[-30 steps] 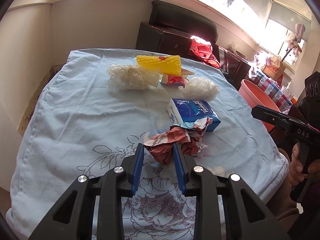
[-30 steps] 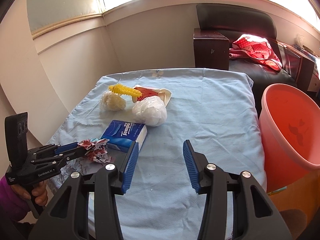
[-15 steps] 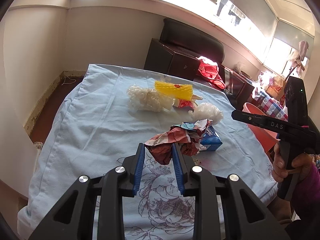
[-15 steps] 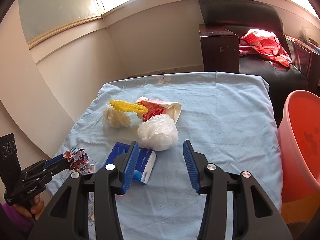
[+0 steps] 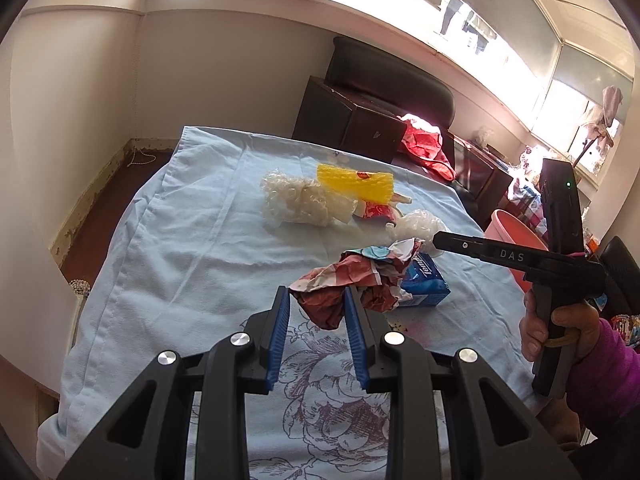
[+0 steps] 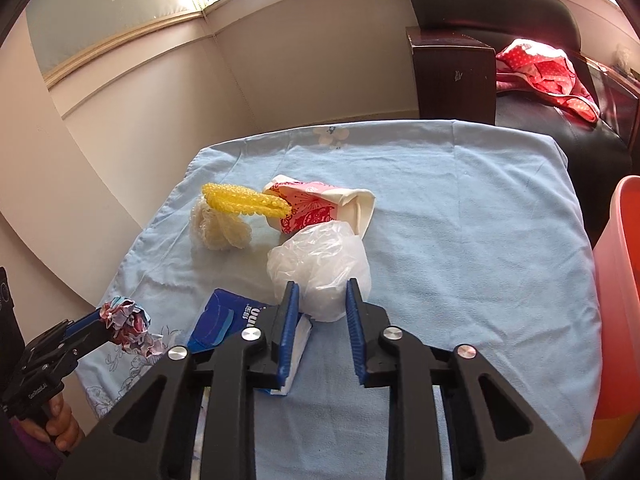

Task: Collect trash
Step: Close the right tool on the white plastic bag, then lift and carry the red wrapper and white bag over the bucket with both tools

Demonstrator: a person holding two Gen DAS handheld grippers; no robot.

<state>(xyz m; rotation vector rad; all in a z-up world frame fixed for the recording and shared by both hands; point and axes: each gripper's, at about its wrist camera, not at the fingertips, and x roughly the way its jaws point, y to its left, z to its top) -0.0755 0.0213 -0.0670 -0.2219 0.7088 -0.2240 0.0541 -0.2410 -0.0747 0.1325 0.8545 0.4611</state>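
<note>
My left gripper (image 5: 316,294) is shut on a crumpled red patterned paper wrapper (image 5: 352,276), held just above the blue tablecloth (image 5: 192,240); the same wrapper (image 6: 128,320) shows at the lower left of the right wrist view. My right gripper (image 6: 322,286) has its jaws closing on a crumpled white plastic bag (image 6: 320,260), whose lower part is pinched between the blue pads. A blue tissue pack (image 6: 224,316) lies just left of that gripper. In the left wrist view the right gripper (image 5: 438,240) reaches in from the right to the bag (image 5: 416,224).
Further back lie a yellow foam net (image 6: 240,200), a whitish foam net (image 5: 296,200) and a red-and-white paper carton (image 6: 316,204). A pink bucket (image 6: 618,280) stands off the table's right edge. Dark furniture with a red cloth (image 6: 548,68) is behind.
The right gripper moved left over the table to the white bag and narrowed its jaws onto it. The left gripper lifted the crumpled wrapper slightly, still gripped.
</note>
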